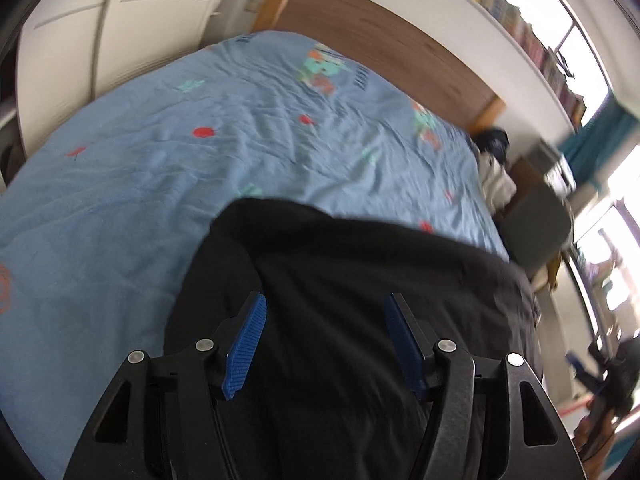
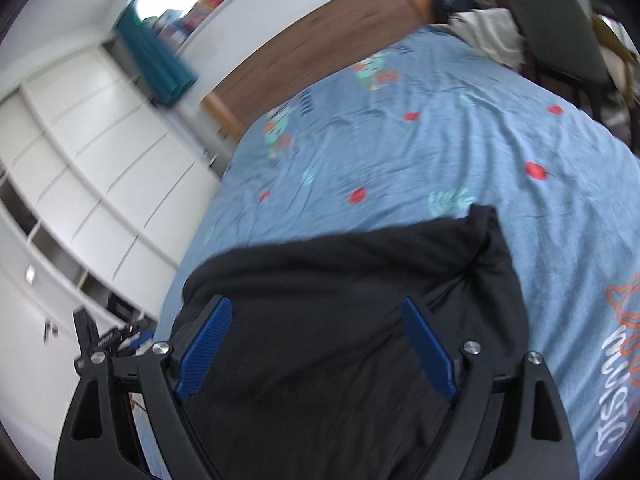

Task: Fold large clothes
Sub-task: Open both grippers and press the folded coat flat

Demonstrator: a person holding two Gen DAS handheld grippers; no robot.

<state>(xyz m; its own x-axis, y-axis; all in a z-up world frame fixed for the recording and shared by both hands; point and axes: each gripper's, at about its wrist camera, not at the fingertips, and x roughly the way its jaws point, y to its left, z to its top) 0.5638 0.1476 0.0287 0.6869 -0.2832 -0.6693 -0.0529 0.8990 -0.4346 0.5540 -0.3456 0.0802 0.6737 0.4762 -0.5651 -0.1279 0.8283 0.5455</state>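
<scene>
A large black garment [image 1: 340, 280] lies on the near part of a bed with a blue printed cover [image 1: 200, 140]. My left gripper [image 1: 326, 304] hovers over the garment with its blue pads wide apart, holding nothing. In the right wrist view the same black garment [image 2: 340, 280] lies under my right gripper [image 2: 316, 308], which is also open and empty. The garment's far edge looks folded, with one corner sticking up toward the right [image 2: 484, 216]. The other gripper shows at the far right of the left wrist view [image 1: 600, 376] and at the left edge of the right wrist view [image 2: 108, 340].
A wooden headboard [image 1: 380, 36] stands at the bed's far end. White wardrobe drawers [image 2: 80, 168] run along one side. A chair [image 2: 560, 28] with piled clothes [image 2: 488, 28] stands by the other side, near bright windows [image 1: 616, 240].
</scene>
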